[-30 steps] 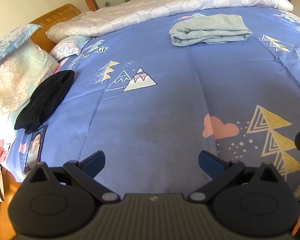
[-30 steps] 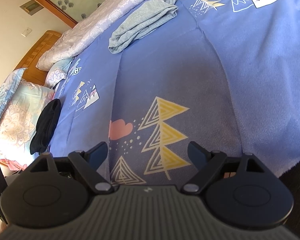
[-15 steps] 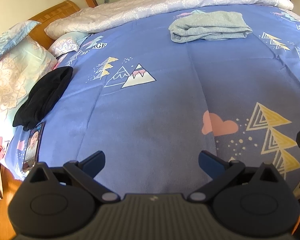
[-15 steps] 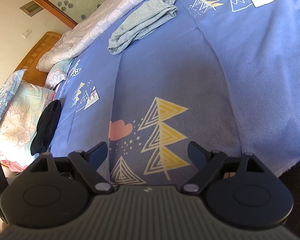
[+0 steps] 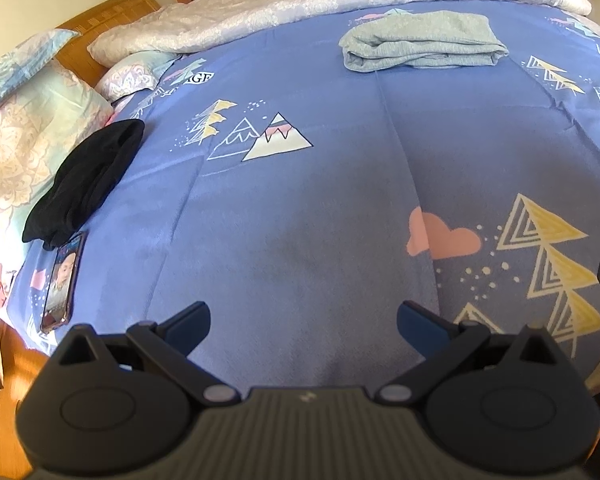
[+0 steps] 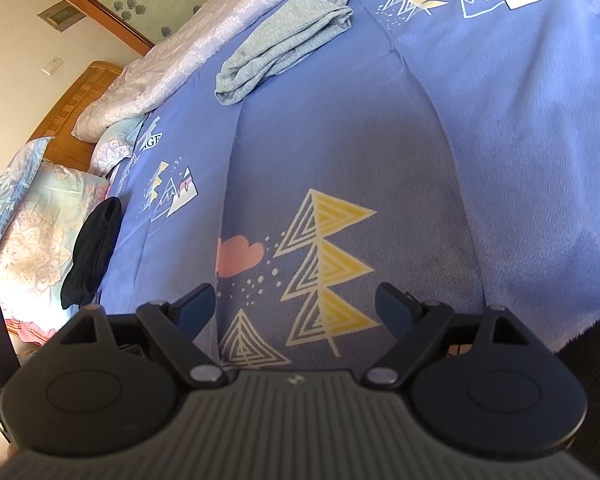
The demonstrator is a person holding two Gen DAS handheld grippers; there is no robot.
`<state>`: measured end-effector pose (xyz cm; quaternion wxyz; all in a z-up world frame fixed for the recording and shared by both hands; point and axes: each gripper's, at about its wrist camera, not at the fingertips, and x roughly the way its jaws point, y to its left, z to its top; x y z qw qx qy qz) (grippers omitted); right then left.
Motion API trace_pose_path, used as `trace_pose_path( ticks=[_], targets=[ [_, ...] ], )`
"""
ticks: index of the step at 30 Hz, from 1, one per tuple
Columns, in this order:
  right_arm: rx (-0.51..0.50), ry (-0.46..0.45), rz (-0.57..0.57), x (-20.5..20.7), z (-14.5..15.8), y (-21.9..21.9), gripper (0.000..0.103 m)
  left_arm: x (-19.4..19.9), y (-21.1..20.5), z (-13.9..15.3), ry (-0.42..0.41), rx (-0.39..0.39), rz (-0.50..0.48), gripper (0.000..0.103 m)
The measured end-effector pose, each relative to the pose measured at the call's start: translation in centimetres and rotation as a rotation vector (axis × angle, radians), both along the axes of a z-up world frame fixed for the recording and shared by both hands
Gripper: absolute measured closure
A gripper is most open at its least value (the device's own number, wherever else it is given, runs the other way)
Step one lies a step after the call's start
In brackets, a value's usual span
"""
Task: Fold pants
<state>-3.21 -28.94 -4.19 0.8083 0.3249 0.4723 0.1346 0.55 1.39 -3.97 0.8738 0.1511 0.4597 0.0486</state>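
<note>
Left wrist view: folded grey knit pants point(image 5: 422, 46) lie upper right on the blue patterned bedspread point(image 5: 320, 208), well apart from the wide-open, empty left gripper point(image 5: 302, 322); the right gripper point(image 6: 296, 306) gapes likewise. Possibly clothing, a black bundle point(image 5: 86, 184) sits left.

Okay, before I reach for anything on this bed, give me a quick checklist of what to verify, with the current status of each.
1. Left gripper jaws apart and holding nothing: ok.
2. Right gripper jaws apart and holding nothing: ok.
3. Grey folded garment lies far across the blue bedspread, out of both grippers' grasp: ok.
4. Black garment sits bunched by the pillow, not spread flat: not ok.
5. Phone lies at the bed edge, with the black garment's end overlapping it: not ok, it could be dragged.
6. Whether either garment is pants: cannot tell.
</note>
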Motion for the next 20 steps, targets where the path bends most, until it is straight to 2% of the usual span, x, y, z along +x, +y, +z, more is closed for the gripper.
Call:
trace_pose_path(
  ticks=[12,20],
  targets=[
    [0.001,0.006,-0.002,-0.04,-0.28,-0.02,0.014,-0.02,-0.05,-0.32,0.023,-0.014,0.001,0.0],
    [0.0,0.003,-0.001,-0.01,-0.31,0.01,0.014,-0.13,-0.26,-0.17,0.031,-0.056,-0.029,0.0]
  ],
)
